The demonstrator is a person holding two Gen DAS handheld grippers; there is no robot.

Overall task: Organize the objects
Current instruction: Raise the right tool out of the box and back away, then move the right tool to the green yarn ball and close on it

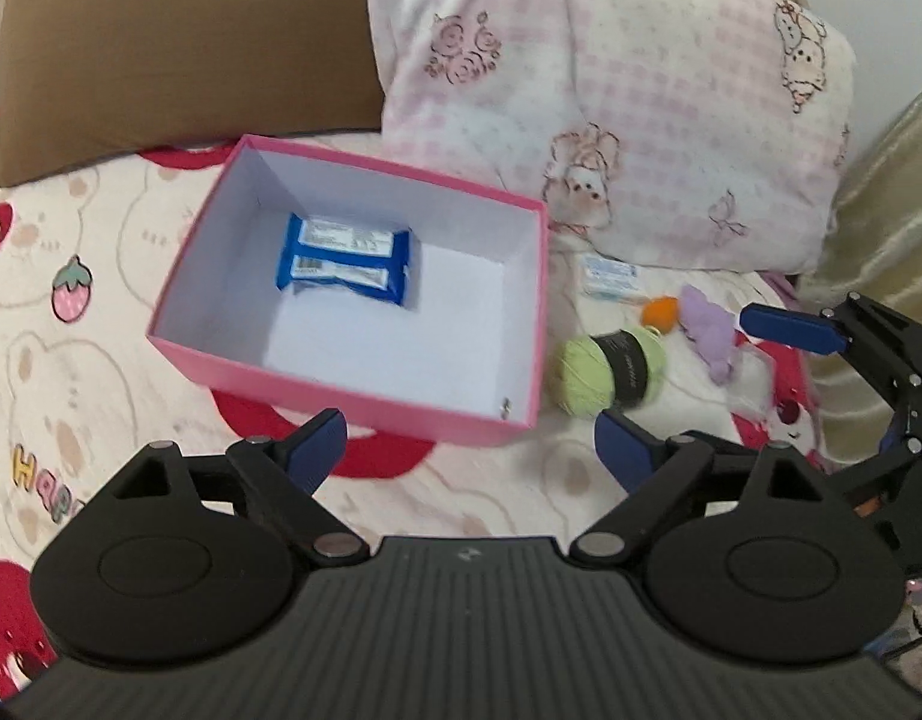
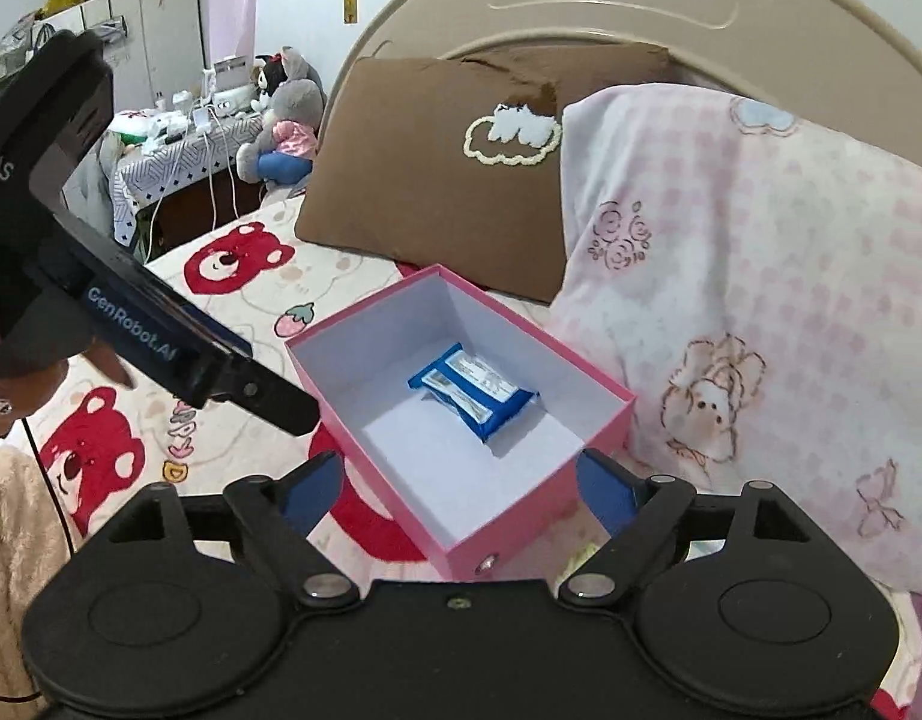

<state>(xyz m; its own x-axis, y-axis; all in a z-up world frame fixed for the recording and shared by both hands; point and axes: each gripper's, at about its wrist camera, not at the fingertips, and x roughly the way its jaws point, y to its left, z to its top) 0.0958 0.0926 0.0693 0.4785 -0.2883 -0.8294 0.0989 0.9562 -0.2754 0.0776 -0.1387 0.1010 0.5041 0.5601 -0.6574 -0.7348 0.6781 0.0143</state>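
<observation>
Two grippers: left gripper [image 1: 467, 450] and right gripper [image 2: 458, 495] both spread wide, holding nothing.
Box: pink box [image 1: 521, 204] at frame centre, blue packets [image 1: 344, 255] against its far wall, near floor bare.
Outside: green yarn [image 1: 611, 369] just right of the box.
Writing: "GenRobot.AI" on the left gripper's side, left of the right wrist view.
</observation>
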